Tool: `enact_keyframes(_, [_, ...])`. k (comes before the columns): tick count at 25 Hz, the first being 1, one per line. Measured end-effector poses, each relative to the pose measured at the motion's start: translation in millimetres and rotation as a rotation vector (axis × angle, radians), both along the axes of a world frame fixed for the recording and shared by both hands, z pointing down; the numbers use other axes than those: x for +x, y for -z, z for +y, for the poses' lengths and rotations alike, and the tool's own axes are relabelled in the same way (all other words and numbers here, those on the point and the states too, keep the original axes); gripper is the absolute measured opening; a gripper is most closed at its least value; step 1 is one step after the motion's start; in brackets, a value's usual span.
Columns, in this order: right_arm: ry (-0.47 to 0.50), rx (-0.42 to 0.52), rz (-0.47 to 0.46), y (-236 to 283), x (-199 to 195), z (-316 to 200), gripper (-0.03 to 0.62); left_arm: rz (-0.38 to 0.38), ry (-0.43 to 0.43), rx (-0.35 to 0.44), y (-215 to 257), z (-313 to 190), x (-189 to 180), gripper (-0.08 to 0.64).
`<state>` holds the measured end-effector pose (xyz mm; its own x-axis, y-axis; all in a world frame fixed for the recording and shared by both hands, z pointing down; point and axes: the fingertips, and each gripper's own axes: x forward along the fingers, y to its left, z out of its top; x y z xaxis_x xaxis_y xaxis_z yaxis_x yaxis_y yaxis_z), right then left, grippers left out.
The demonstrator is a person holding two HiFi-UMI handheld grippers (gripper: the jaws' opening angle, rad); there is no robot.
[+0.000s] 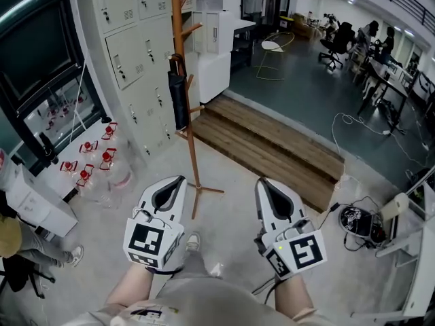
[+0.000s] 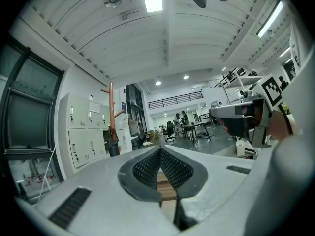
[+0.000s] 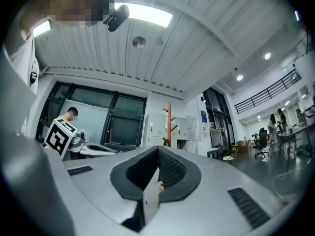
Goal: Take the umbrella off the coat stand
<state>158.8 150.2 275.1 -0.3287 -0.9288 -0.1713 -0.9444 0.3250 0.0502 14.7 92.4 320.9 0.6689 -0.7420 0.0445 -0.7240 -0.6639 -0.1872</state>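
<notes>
Low in the frame, the white left gripper and white right gripper both have their jaws pressed together on nothing. Well above them, at upper centre, the folded black umbrella hangs on the tall orange-brown wooden coat stand, just beside grey metal lockers.
</notes>
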Motion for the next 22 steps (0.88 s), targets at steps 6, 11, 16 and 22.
enact_keyframes(6, [0.057,-0.023,0.024,-6.1,-23.9,-21.5,0.008,0.012,0.023,0.005,-0.7,-16.7,-16.5,0.006])
enact_keyframes(11, [0.068,-0.038,0.045,-8.8,-35.9,-45.1,0.008,0.020,0.018,0.004,-1.1,-39.1,-19.6,0.006])
enact_keyframes(16, [0.066,-0.063,0.056,-17.6,-40.9,-76.7,0.008,0.030,0.026,-0.023,-12.0,-70.4,-24.4,0.006])
enact_keyframes(22, [0.072,-0.087,0.065,-26.5,-51.7,-125.9,0.008,0.047,0.026,-0.039,-18.7,-119.0,-30.3,0.006])
